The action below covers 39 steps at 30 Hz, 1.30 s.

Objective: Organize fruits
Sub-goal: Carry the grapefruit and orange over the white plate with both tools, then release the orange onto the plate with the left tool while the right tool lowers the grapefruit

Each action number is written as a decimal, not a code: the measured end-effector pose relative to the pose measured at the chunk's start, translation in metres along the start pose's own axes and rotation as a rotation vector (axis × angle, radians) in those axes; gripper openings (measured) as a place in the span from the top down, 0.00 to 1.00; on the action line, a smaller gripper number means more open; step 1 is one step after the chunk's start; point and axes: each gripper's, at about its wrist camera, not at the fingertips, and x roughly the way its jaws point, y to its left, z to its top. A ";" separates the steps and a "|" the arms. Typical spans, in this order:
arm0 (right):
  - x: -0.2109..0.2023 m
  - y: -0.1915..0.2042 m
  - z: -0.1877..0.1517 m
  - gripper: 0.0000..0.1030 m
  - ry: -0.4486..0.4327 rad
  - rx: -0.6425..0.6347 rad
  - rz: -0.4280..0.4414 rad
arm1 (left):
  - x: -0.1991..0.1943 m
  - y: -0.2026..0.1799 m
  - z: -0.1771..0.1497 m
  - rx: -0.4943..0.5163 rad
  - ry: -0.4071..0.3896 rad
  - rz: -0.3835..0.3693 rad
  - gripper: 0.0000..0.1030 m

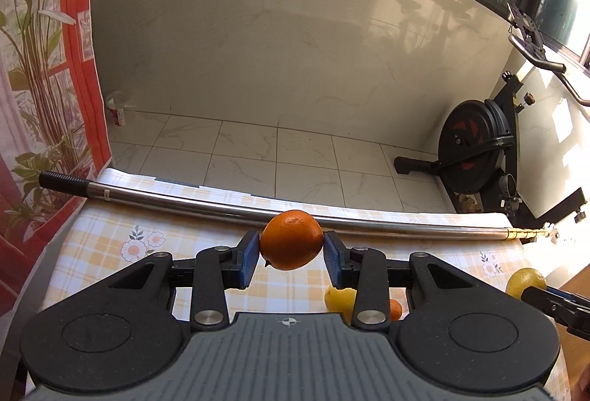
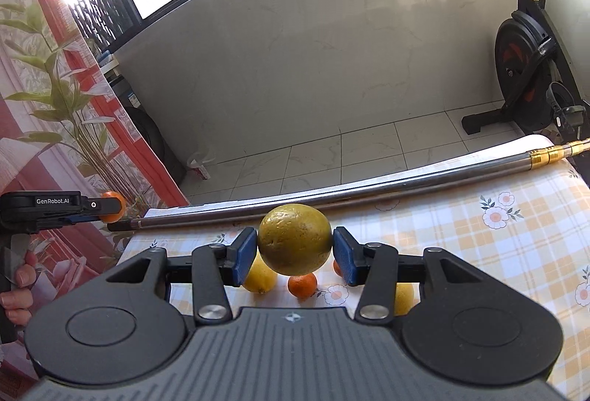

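My left gripper (image 1: 291, 253) is shut on an orange (image 1: 292, 239) and holds it above the checked tablecloth (image 1: 110, 246). My right gripper (image 2: 294, 251) is shut on a yellow-green lemon (image 2: 294, 239) and holds it above the table. Below the right gripper lie a yellow lemon (image 2: 260, 277), a small orange (image 2: 302, 285), another lemon (image 2: 403, 297) and a bit of a second orange (image 2: 336, 267). In the left wrist view a lemon (image 1: 339, 297) and a small orange (image 1: 395, 309) lie under the fingers. The left gripper with its orange (image 2: 113, 205) shows at the left of the right wrist view, and the held lemon (image 1: 525, 281) at the right of the left wrist view.
A long metal pole (image 1: 228, 207) lies across the far side of the table, also in the right wrist view (image 2: 368, 189). Beyond are a tiled floor, a white wall and an exercise bike (image 1: 475, 146). A curtain with plant print (image 1: 44, 69) hangs at the left.
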 end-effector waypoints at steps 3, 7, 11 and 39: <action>-0.019 0.001 -0.009 0.53 -0.015 -0.011 0.002 | -0.032 -0.005 -0.007 0.007 -0.026 0.004 0.61; -0.040 0.010 -0.029 0.53 -0.024 -0.047 -0.003 | -0.066 -0.006 -0.025 0.004 -0.030 -0.025 0.61; -0.056 0.017 -0.051 0.53 -0.012 -0.053 0.006 | -0.090 -0.009 -0.052 0.030 -0.040 -0.031 0.61; -0.008 -0.001 -0.162 0.57 0.217 -0.110 -0.058 | 0.013 -0.032 -0.201 0.020 0.224 -0.167 0.62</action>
